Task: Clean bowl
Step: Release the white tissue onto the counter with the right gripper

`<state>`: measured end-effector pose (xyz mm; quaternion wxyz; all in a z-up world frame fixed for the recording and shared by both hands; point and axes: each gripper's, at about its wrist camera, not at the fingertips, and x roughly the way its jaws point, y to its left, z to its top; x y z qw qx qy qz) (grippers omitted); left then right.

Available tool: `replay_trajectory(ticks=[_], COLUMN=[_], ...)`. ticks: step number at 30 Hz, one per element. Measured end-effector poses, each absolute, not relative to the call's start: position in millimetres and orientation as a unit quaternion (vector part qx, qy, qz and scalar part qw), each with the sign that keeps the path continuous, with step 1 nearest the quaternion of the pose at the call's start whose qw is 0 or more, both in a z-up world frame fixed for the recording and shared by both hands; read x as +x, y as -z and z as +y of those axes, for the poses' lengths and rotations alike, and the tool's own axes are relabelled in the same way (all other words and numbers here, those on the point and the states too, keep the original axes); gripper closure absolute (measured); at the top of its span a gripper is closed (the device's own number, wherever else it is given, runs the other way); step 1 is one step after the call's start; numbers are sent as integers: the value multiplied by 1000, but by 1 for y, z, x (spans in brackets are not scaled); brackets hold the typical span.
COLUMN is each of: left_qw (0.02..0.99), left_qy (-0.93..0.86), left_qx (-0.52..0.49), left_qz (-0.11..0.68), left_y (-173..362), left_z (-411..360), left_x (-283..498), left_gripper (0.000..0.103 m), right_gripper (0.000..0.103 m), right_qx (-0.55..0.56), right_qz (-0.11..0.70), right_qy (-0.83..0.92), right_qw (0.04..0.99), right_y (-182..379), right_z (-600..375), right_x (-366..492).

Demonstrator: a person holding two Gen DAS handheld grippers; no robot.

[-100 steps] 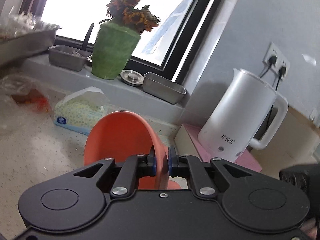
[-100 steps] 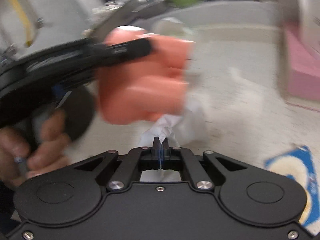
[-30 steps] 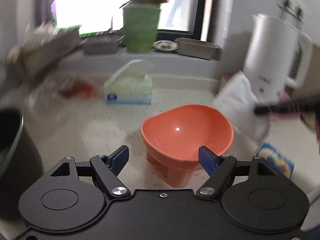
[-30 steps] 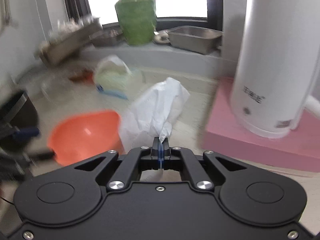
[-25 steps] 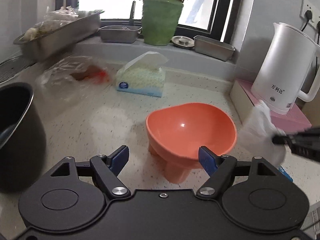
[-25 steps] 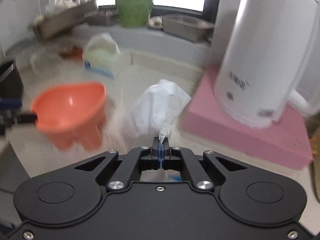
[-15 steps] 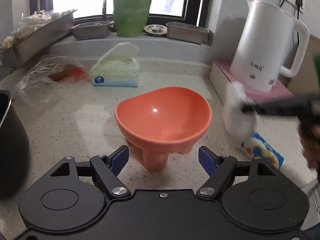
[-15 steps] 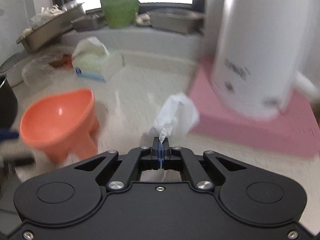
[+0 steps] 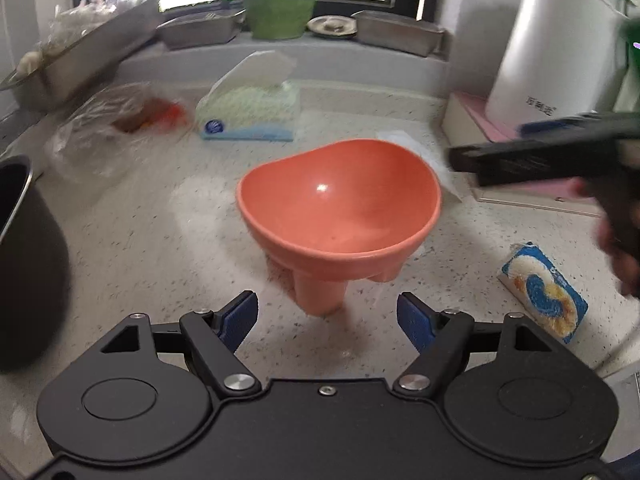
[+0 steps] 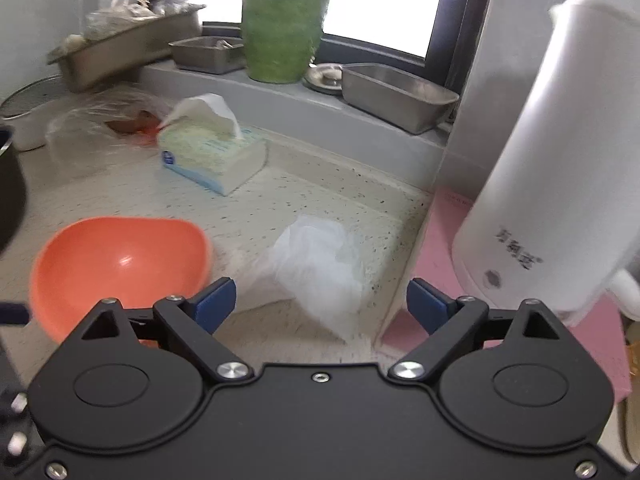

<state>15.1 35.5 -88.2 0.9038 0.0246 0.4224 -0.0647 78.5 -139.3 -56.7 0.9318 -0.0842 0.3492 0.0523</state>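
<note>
Two camera views look along hand-held black tongs with blue pads over a speckled pale stone countertop (image 9: 132, 240).

The left gripper (image 9: 327, 316) has its jaws apart and holds nothing. Just ahead of it, in line with the gap between its jaws, the footed, rounded orange plastic bowl (image 9: 340, 204) stands upright on the counter, not touching either pad.

The right gripper (image 10: 321, 298) has its jaws opening wide. A crumpled white paper tissue (image 10: 320, 264) sits ahead of the gap, free of both pads; whether it is lying on the counter or falling is blurred. From this gripper the bowl is ahead and to the left, and a tall white plastic electric kettle (image 10: 548, 184) stands ahead and to the right on a flat pink base (image 10: 444, 240).

Farther ahead of both tongs lies a soft pack of tissues in green, white and blue wrapping (image 10: 212, 152), and beyond it a green ribbed vase (image 10: 282, 24) on the grey window ledge. To the right of the left gripper lies a small blue and yellow packet (image 9: 544, 292).
</note>
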Motion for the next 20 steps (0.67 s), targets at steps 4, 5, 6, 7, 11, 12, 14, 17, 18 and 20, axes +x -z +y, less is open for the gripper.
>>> replay_trajectory(ticks=[4,5,6,7,11,12,14,17,18,20], left_qw=[892,890,887,883,879,878,878,881,882,879], left_qy=[7,-7,-15,-22,-23,-22,-20,-12,-3,9], left_qx=[23,17,13,9,-18,-20,-24,-37,-47,-59], left_qz=[452,456,461,468,476,477,478,472,470,473], left_y=[75,73,73,73,70,69,66,63,63,63], left_z=[41,43,44,46,50,50,50,50,51,51], left_x=[22,22,23,23,20,19,18,17,16,15], left_gripper=[8,6,6,6,0,0,0,0,0,0], right_gripper=[5,4,4,4,4,4,4,4,4,4], right_qx=[-63,-55,-45,-32,-31,-35,-35,-27,-26,-29], right_qz=[354,356,360,372,404,408,417,434,438,443], right_qy=[-61,-71,-80,-85,-86,-84,-75,-61,-58,-52], right_qw=[931,930,929,924,910,908,905,899,897,895], right_y=[33,27,21,19,24,25,28,34,36,39], right_z=[-133,-132,-131,-130,-129,-128,-129,-133,-133,-133], right_x=[38,28,17,10,3,3,4,6,6,7])
